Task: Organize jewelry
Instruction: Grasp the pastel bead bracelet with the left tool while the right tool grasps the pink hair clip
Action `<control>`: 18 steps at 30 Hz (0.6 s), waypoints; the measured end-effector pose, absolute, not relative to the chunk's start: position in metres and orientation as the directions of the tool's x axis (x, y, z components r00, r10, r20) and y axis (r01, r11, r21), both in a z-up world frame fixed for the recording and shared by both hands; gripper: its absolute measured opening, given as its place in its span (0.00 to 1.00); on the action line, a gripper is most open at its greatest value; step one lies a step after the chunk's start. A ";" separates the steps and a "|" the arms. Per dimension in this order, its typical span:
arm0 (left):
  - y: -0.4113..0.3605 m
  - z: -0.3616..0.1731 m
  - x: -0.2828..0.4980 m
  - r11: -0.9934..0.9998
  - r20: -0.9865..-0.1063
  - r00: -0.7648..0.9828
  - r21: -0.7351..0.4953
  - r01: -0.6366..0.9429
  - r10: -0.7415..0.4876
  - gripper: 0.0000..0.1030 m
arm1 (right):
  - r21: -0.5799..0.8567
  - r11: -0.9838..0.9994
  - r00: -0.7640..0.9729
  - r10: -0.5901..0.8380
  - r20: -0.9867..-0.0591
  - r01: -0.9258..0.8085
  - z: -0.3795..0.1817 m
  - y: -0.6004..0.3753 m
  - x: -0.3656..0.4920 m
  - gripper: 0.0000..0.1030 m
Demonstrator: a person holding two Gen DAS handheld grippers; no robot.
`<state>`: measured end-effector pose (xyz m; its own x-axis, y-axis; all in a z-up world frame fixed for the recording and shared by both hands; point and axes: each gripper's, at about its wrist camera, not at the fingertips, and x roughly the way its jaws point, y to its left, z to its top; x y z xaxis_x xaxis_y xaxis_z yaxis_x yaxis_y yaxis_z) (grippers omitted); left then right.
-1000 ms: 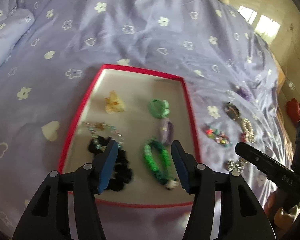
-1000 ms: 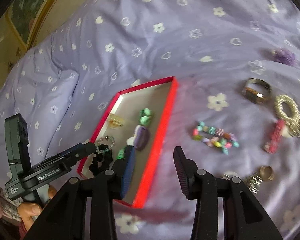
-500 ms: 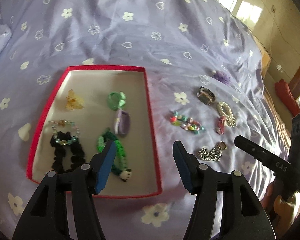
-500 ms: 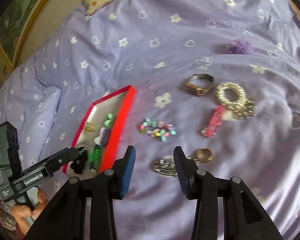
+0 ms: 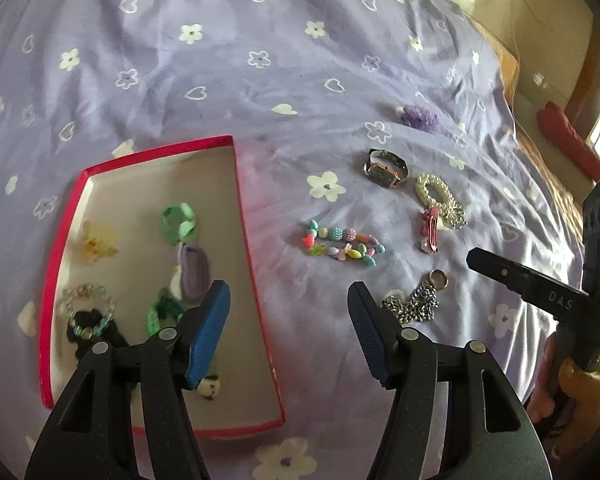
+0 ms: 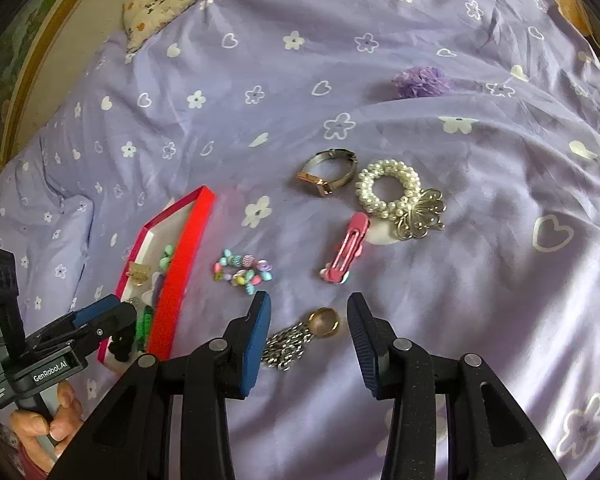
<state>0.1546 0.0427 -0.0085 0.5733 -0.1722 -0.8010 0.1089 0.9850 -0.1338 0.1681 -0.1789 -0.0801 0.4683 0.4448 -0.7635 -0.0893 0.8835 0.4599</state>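
Hovering with jaws apart and empty, the right claw frames a silver chain with a gold ring on the purple bed quilt; the left claw, just widened, waits empty beside the red-rimmed box. Slack links could slip free.

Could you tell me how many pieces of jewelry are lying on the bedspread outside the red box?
6: a purple flower farthest away, a watch, a pearl band beside it, a pink clip, a colourful bead bracelet near the red box, and a silver chain nearest.
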 end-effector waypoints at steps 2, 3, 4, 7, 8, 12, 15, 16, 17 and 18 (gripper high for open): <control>0.037 -0.010 0.160 0.984 -0.804 0.569 -0.129 0.120 -0.175 0.59 | 0.455 0.886 0.467 0.439 -0.768 -0.086 -0.083 -0.180 0.172 0.41; 0.034 -0.011 0.163 0.984 -0.805 0.566 -0.127 0.127 -0.177 0.60 | 0.453 0.887 0.466 0.437 -0.769 -0.084 -0.085 -0.180 0.174 0.41; 0.032 -0.012 0.165 0.983 -0.806 0.565 -0.125 0.132 -0.178 0.61 | 0.452 0.888 0.464 0.435 -0.772 -0.082 -0.087 -0.180 0.176 0.41; 0.019 -0.018 0.178 0.980 -0.817 0.547 -0.109 0.166 -0.183 0.62 | 0.444 0.893 0.460 0.426 -0.779 -0.076 -0.093 -0.182 0.185 0.41; 0.016 -0.020 0.181 0.979 -0.821 0.540 -0.104 0.174 -0.183 0.62 | 0.443 0.894 0.457 0.425 -0.781 -0.074 -0.095 -0.182 0.187 0.41; 0.001 -0.032 0.197 0.975 -0.844 0.507 -0.080 0.206 -0.176 0.63 | 0.435 0.898 0.445 0.418 -0.792 -0.070 -0.105 -0.181 0.200 0.41; -0.010 -0.043 0.210 0.972 -0.858 0.487 -0.052 0.228 -0.160 0.63 | 0.434 0.899 0.433 0.418 -0.799 -0.067 -0.112 -0.179 0.208 0.41; -0.013 -0.046 0.214 0.971 -0.863 0.481 -0.045 0.235 -0.157 0.63 | 0.433 0.899 0.431 0.417 -0.800 -0.066 -0.114 -0.179 0.210 0.41; -0.015 -0.049 0.217 0.971 -0.866 0.476 -0.038 0.238 -0.151 0.63 | 0.434 0.898 0.428 0.418 -0.801 -0.065 -0.117 -0.178 0.212 0.41; -0.017 -0.053 0.221 0.969 -0.871 0.469 -0.032 0.244 -0.147 0.63 | 0.436 0.898 0.428 0.419 -0.801 -0.064 -0.118 -0.178 0.213 0.41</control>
<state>0.2214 -0.0174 -0.0531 0.4694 -0.1469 -0.8707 0.2435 0.9694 -0.0323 0.2131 -0.1779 -0.1176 0.4276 0.4192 -0.8009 -0.0641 0.8978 0.4357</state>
